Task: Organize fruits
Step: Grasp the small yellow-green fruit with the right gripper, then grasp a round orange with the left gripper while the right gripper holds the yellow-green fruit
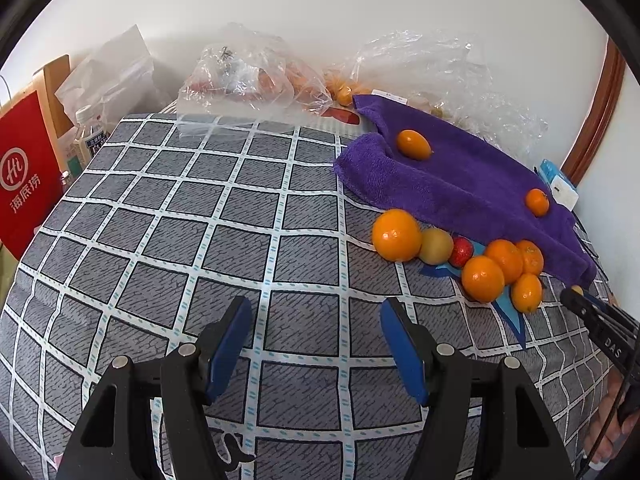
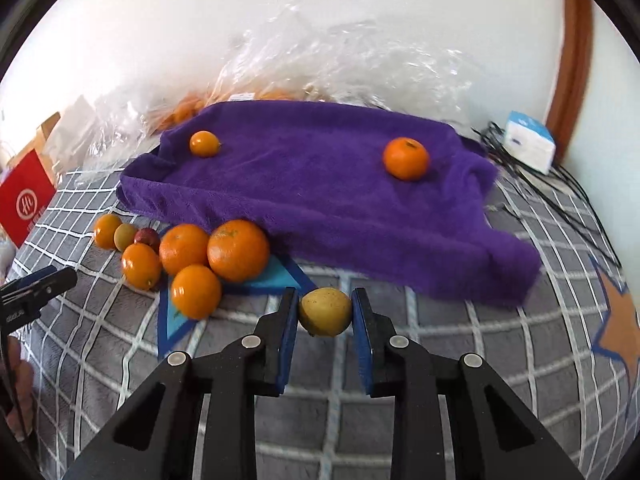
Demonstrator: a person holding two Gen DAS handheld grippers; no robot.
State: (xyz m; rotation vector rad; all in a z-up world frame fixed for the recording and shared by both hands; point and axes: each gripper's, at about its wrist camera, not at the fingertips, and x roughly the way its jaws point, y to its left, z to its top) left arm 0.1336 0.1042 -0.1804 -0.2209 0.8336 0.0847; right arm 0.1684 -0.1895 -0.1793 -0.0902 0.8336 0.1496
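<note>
Right wrist: speckled yellow-green fruit (image 2: 325, 311)

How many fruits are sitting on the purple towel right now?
2: a small oval orange fruit near the purple towel's far left corner, and a rounder mandarin toward its right side. Folds could hide more.

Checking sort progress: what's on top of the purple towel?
Two orange citrus fruits sit apart on the purple towel: a small one and a larger one. Anything beneath the towel is covered.
</note>
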